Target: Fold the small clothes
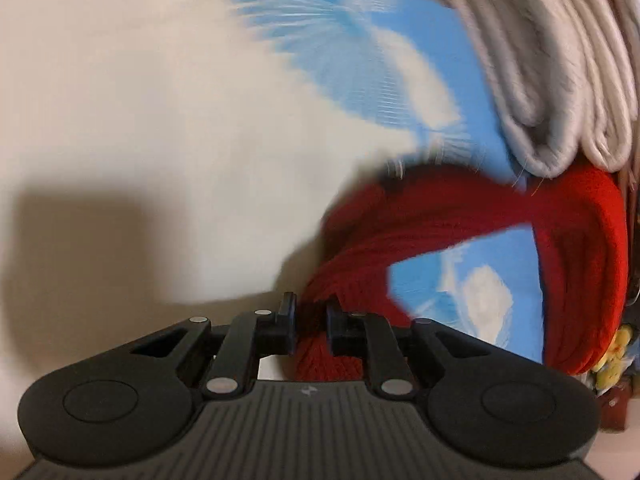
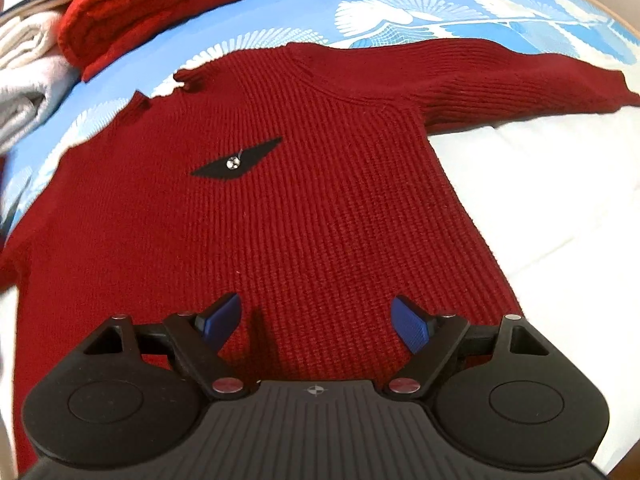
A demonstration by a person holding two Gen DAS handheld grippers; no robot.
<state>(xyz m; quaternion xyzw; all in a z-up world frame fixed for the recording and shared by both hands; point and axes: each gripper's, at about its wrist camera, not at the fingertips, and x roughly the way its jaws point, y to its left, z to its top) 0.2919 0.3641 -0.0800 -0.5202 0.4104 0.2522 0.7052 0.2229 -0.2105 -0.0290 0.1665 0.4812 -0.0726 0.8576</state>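
Dark red knit sweater (image 2: 304,200) is lying face up and spread flat on a blue-and-white printed sheet (image 2: 304,4), one sleeve extending sideways, a black winged emblem (image 2: 236,160) showing on its chest. The right gripper (image 2: 316,320) is hovering over the lower body of the sweater with its blue pads spread wide, holding nothing. The left gripper (image 1: 311,320) is pinching a fold of red knit (image 1: 332,360), its jaws nearly closed on it. A folded bright red garment (image 2: 160,4) and folded pale grey garments (image 2: 24,80) are sitting stacked at the sheet's edge.
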